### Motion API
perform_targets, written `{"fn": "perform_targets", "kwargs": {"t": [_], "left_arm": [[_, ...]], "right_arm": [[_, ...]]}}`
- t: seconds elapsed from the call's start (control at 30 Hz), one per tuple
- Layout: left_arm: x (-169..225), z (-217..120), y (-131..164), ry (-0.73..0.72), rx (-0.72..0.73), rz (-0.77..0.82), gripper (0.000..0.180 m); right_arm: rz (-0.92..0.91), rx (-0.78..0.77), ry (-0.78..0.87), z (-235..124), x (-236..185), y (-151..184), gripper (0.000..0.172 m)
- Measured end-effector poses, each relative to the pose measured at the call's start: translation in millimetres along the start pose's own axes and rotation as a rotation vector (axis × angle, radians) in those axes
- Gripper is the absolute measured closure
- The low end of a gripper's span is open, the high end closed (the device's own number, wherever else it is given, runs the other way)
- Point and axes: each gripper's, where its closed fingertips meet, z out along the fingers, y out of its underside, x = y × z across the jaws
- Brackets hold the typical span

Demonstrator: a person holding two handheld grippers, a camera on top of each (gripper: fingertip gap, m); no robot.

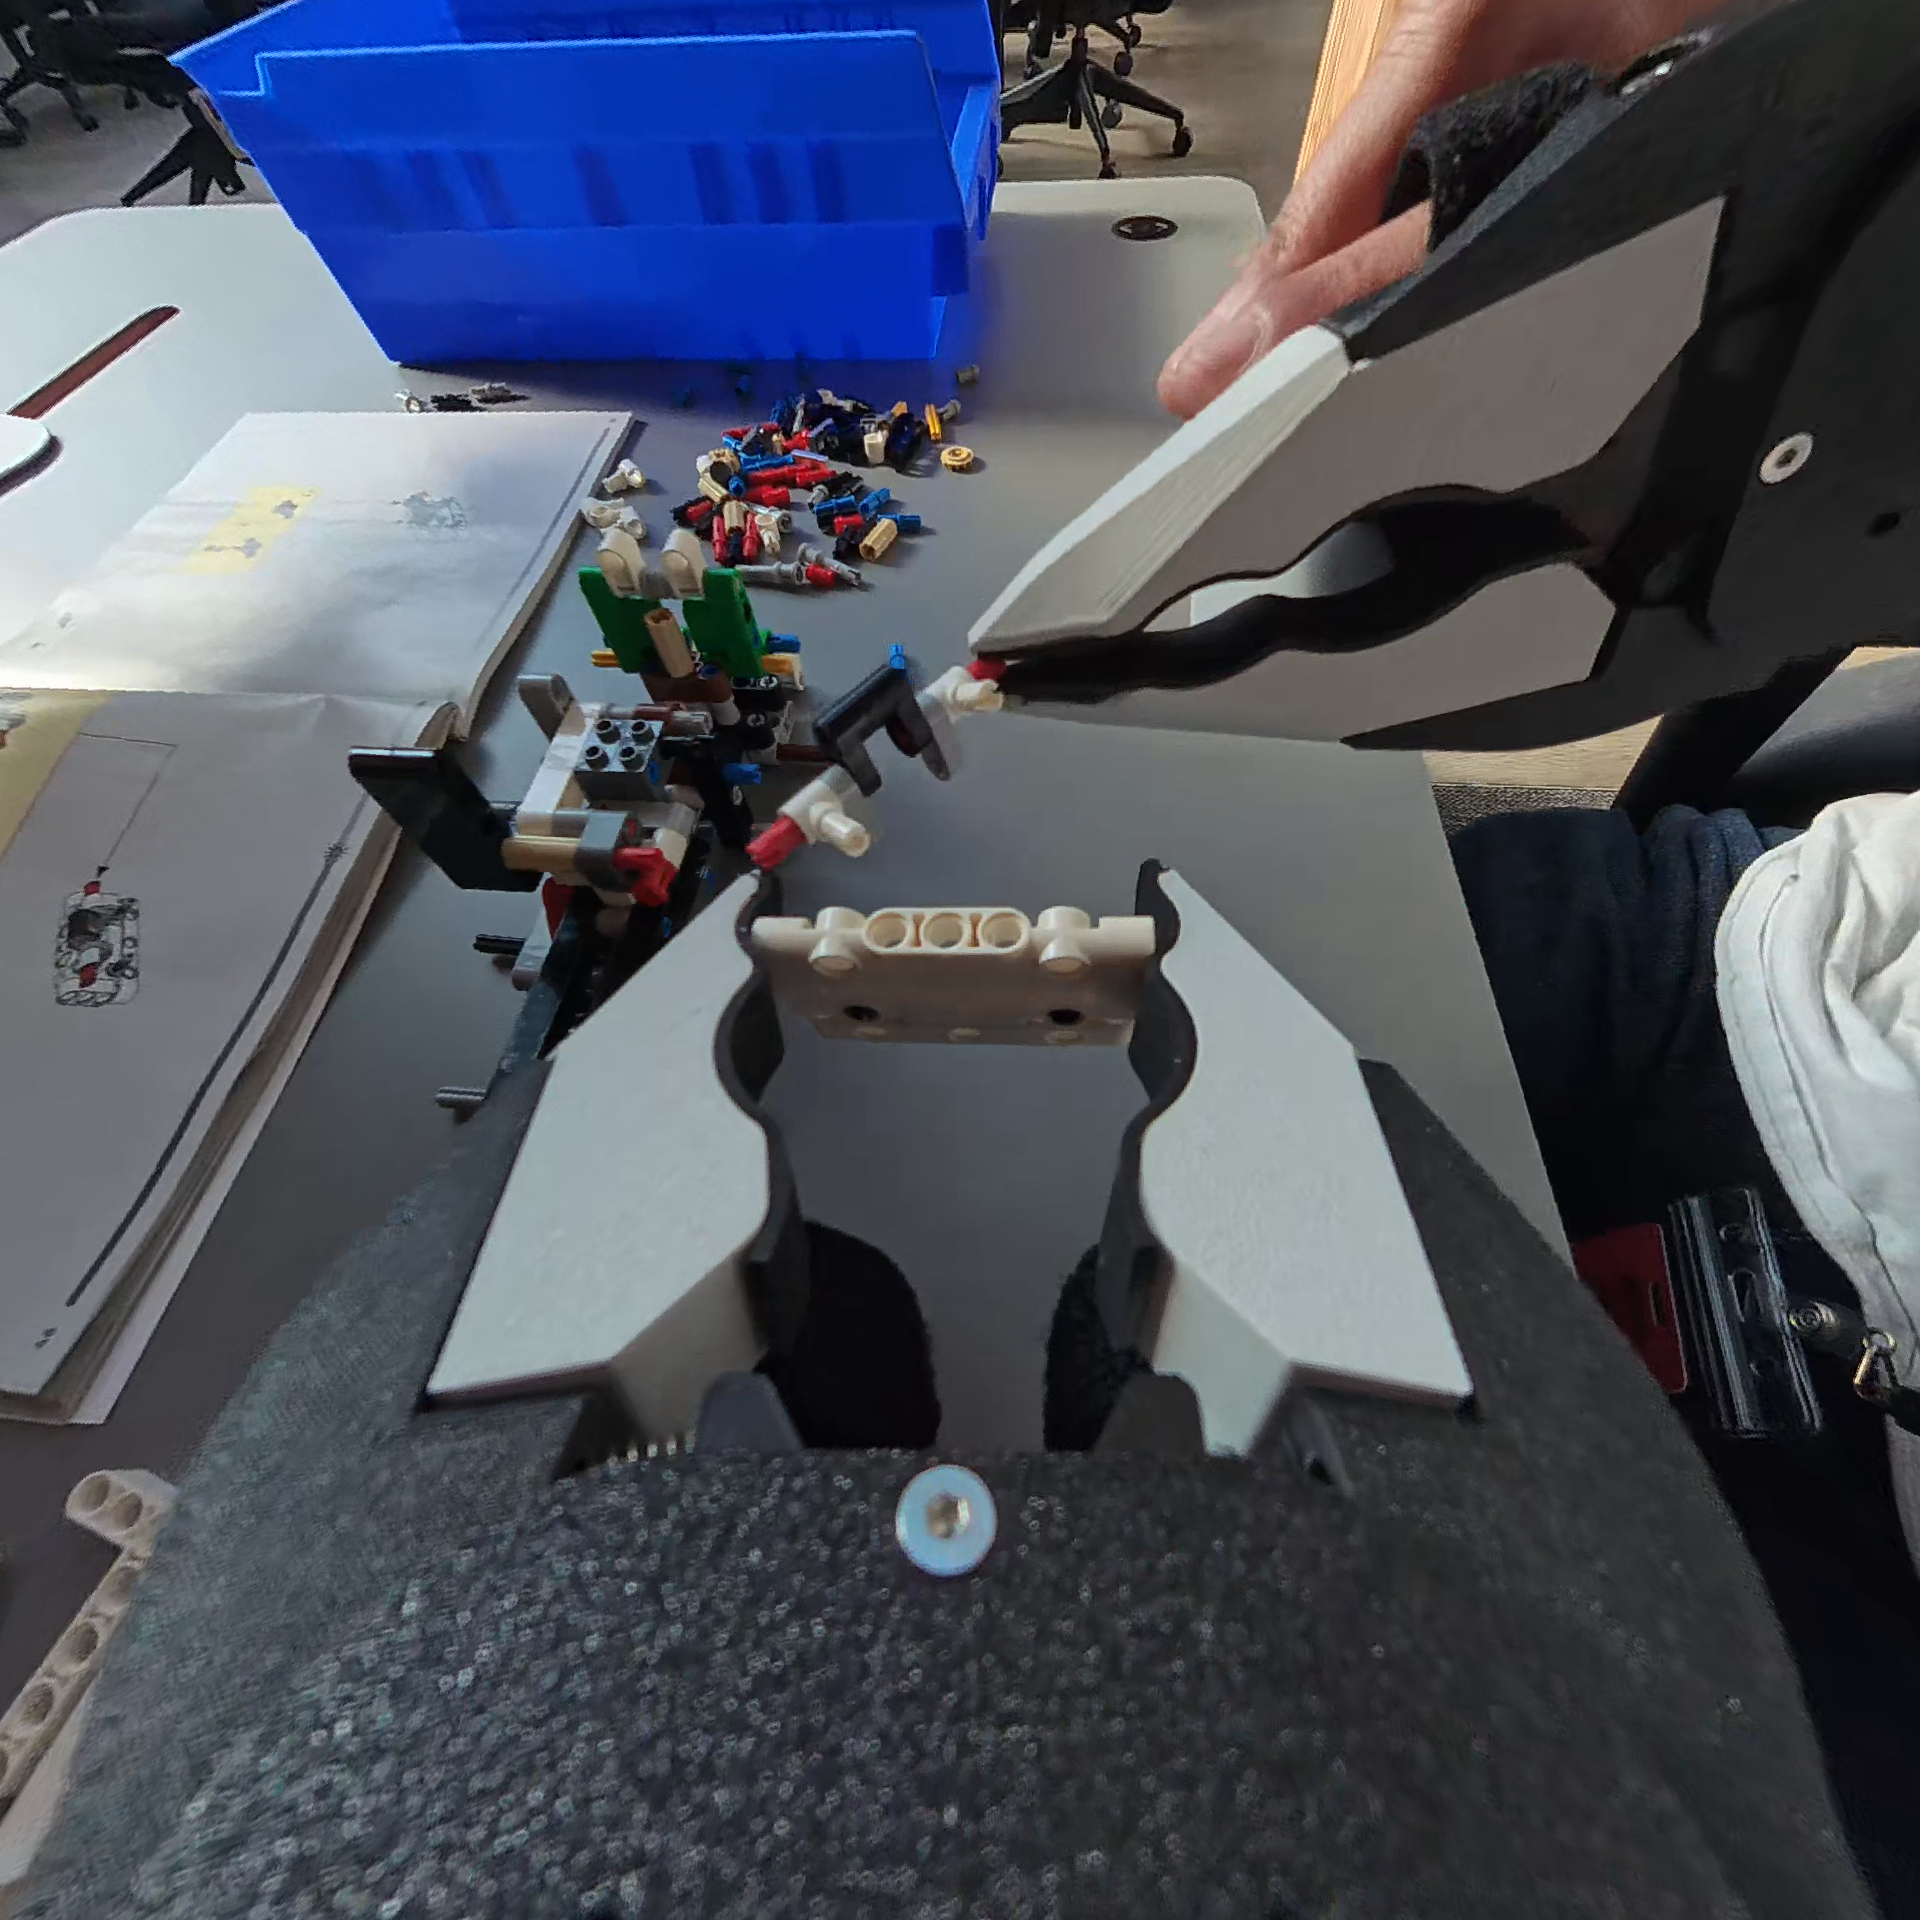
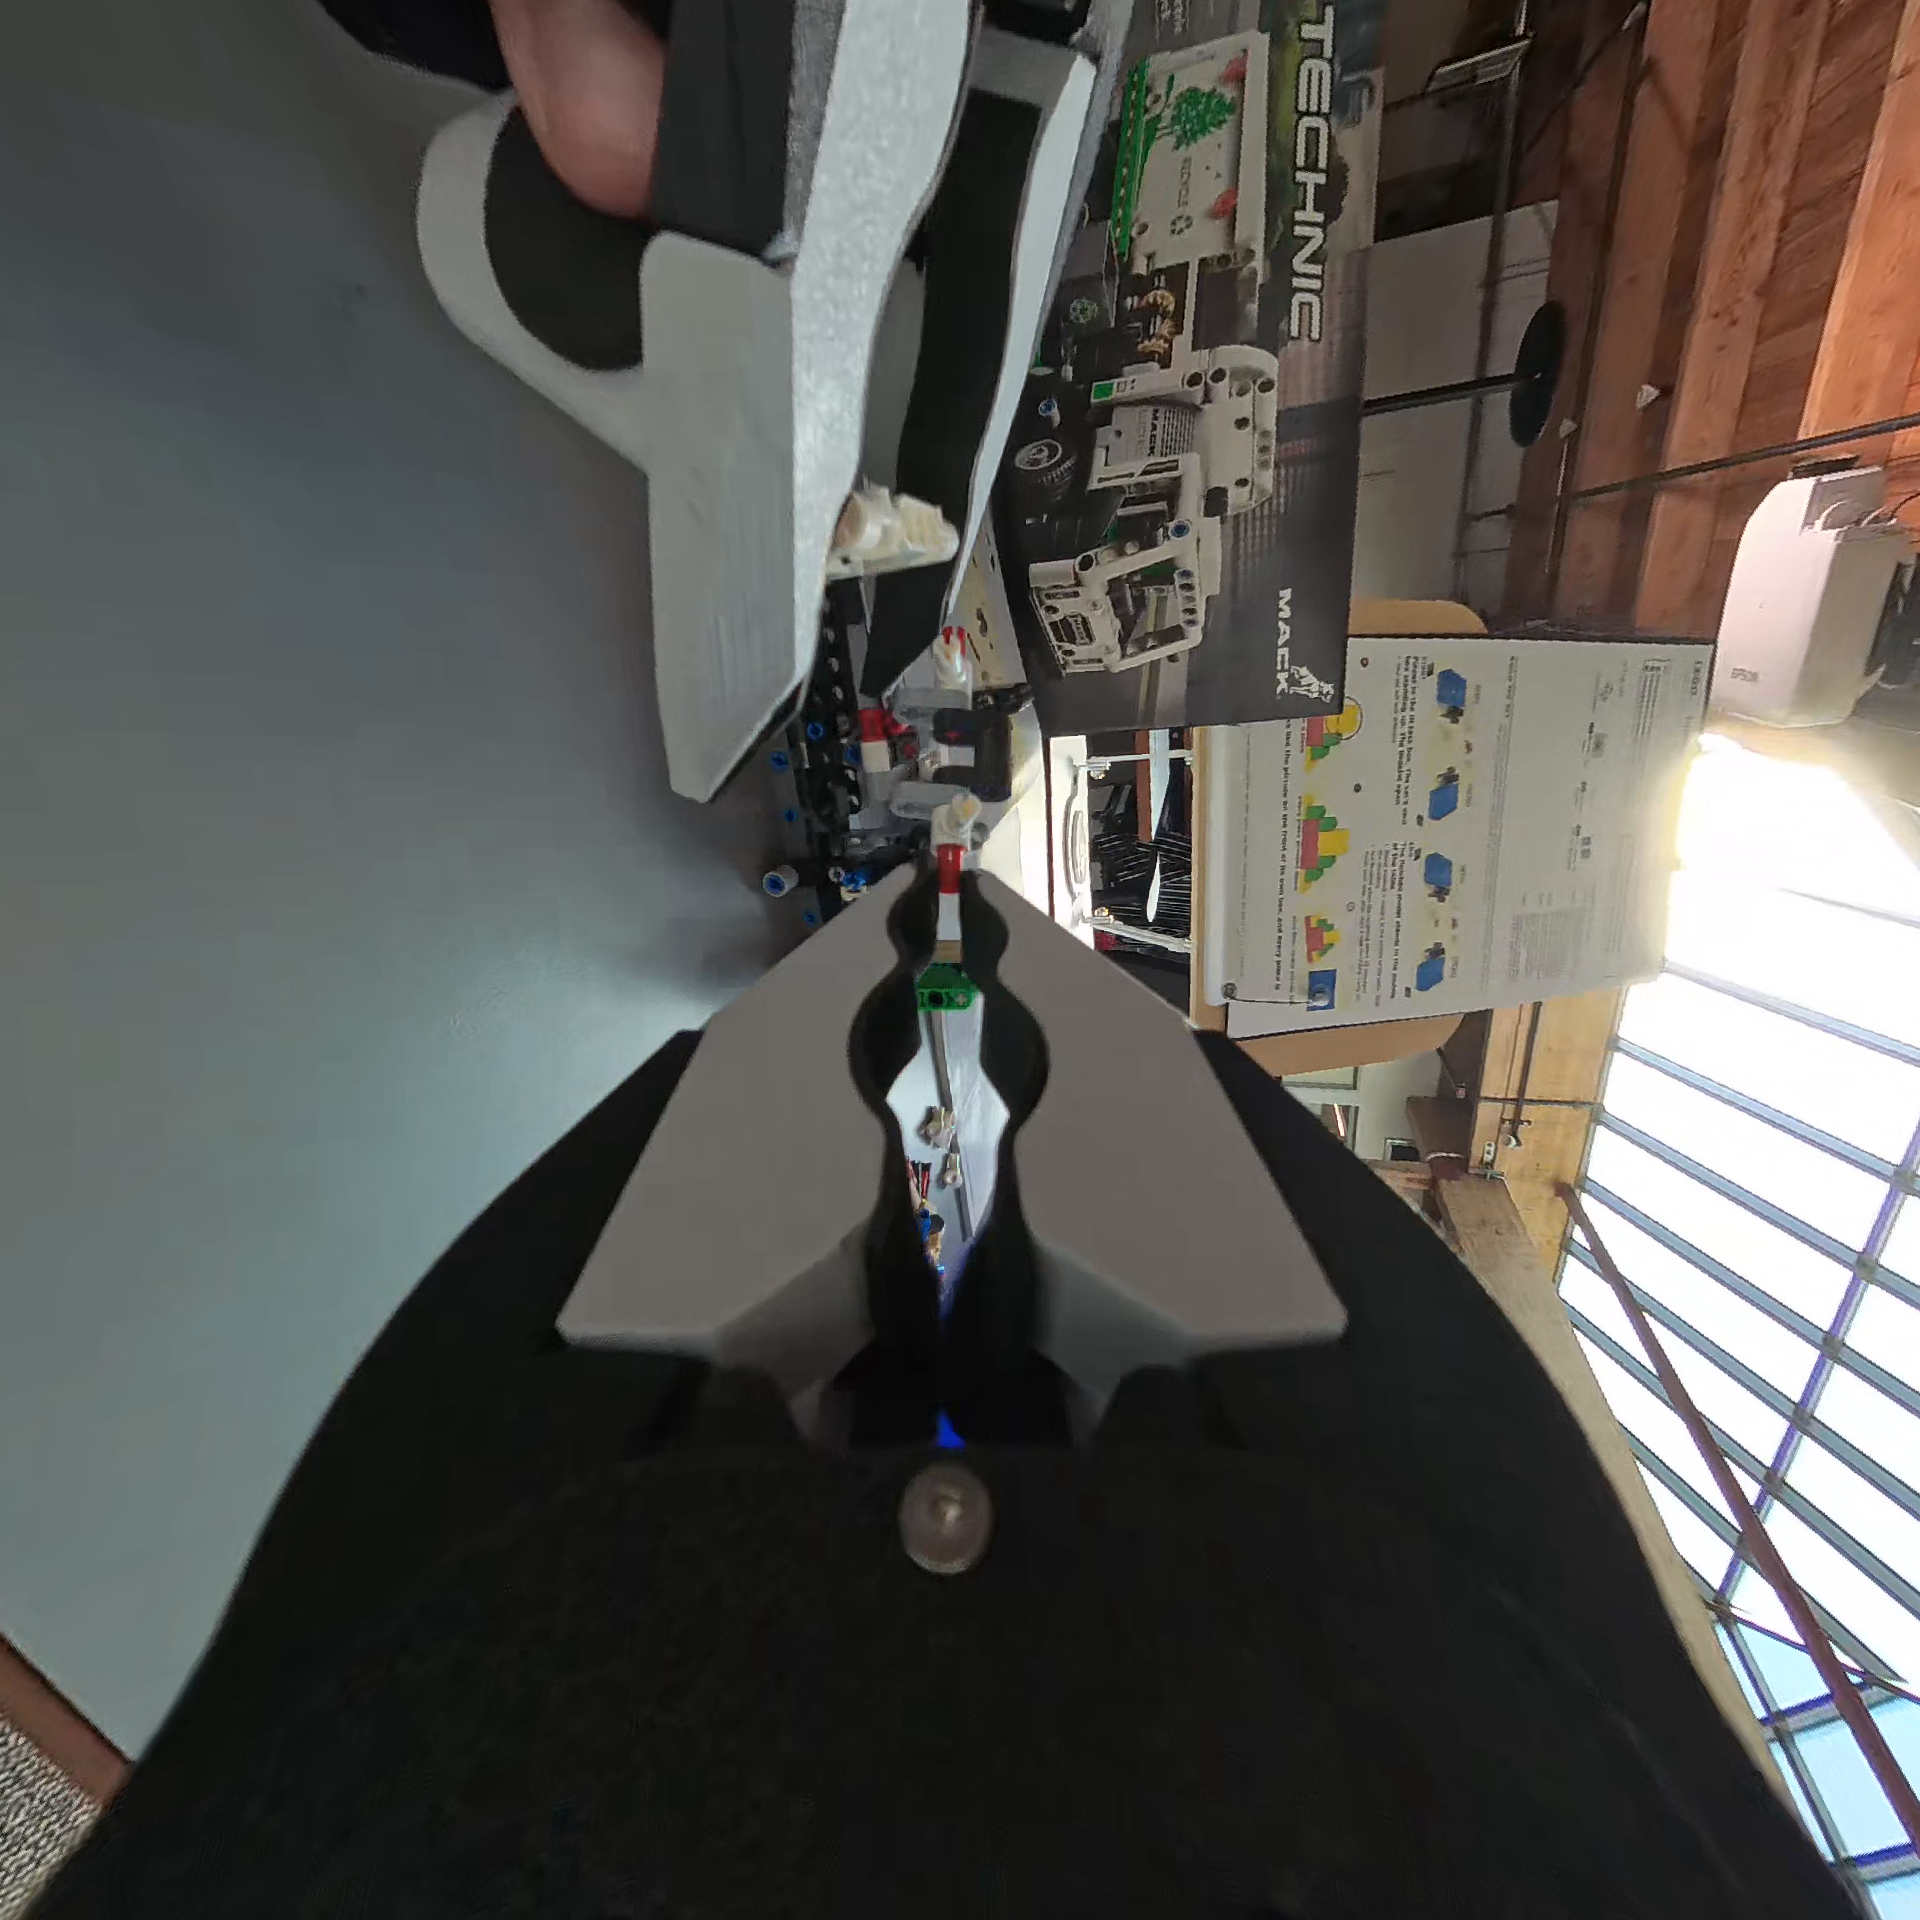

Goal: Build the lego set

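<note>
Two grippers are in my views, both above the dark grey table (image 1: pixel 1195 831) near its right edge. My left gripper (image 1: pixel 951 961) stands wide and holds a cream flat panel piece (image 1: pixel 951 971) crosswise, one pad pressed on each short end; the panel's long axis runs left to right between my fingers, and its row of three round holes faces away from me, toward the far edge. My right gripper (image 2: pixel 948 883) is closed to a narrow slit on a small red-and-white pin piece (image 2: pixel 948 868), which points straight out from the fingertips toward the half-built brick model (image 1: pixel 634 769). That model stands just beyond my left fingers, toward the table's middle, with a black L-shaped part (image 1: pixel 873 717) and a second red-and-white connector (image 1: pixel 816 821) sticking out from it toward the two grippers. Behind it, a loose heap of small pins (image 1: pixel 810 478) in red, blue, black and tan lies toward the far edge, in front of a blue bin (image 1: pixel 613 177). An open instruction booklet (image 1: pixel 260 665) covers the table's left side. A hand (image 1: pixel 1309 249) grips the right tool from above.
</note>
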Motion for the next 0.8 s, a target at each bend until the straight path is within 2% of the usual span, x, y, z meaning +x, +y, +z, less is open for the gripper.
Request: {"fn": "perform_targets", "kwargs": {"t": [0.07,0.23,0.3,0.37,0.5,0.8], "left_arm": [[-1.6,-0.5,-0.5,0.000,0.008,-0.008,0.115],[-3.7,-1.2,-2.0,0.004,0.022,-0.028,0.115],[-2.8,-0.7,-1.7,-0.003,0.019,-0.012,0.115],[-1.6,-1.1,-3.0,0.005,0.028,-0.011,0.115],[8.6,-5.2,-9.2,0.063,0.077,0.045,0.115],[39.7,-16.6,-21.6,0.259,0.178,0.075,0.115]], "right_arm": [[0.025,0.008,0.001,-1.9,-1.3,-8.8,0.170],[-0.046,0.047,0.019,-9.2,-11.4,-29.9,0.171],[-0.112,0.037,0.042,-10.4,-12.1,-30.2,0.170],[-0.097,0.059,0.046,-12.3,-9.9,-31.8,0.170],[-0.271,0.157,0.103,-24.3,-6.6,-42.8,0.170],[-0.417,0.407,0.105,-52.4,-1.9,-63.5,0.170]]}}
